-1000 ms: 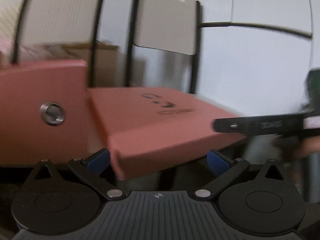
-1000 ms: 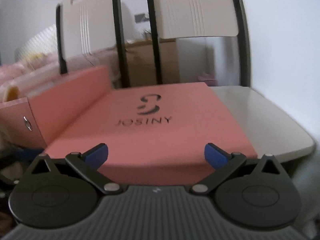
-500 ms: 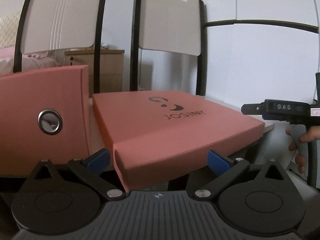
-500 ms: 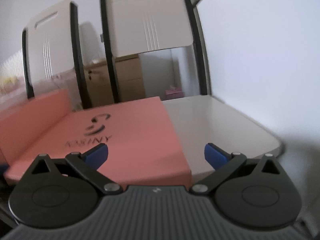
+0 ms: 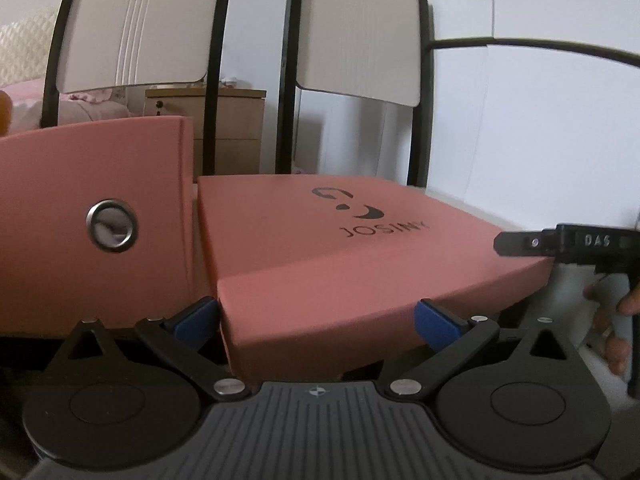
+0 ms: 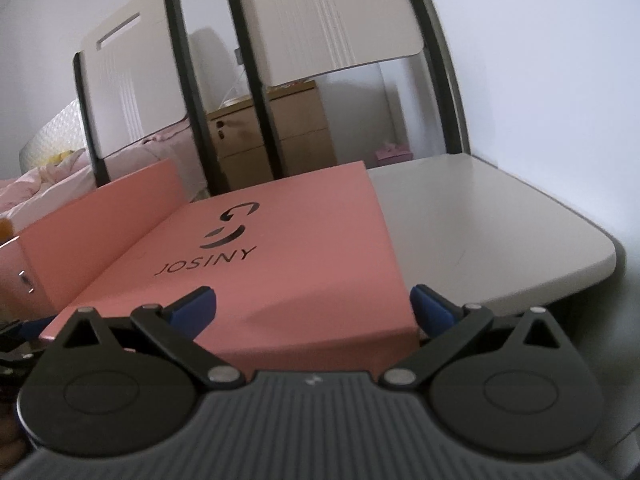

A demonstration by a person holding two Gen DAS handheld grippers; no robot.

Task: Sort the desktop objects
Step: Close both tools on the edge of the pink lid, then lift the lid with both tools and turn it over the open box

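left wrist: left gripper spread wide, empty, at near edge of pink lid; pink box just left of lid.
right wrist: right gripper spread, empty, at lid's near right corner, on chair seat.
step: approach; next probably to grip lid edges evenly.

Salmon-pink box lid with black JOSINY lettering ahead of blue fingertips; cream chair seat right of them.
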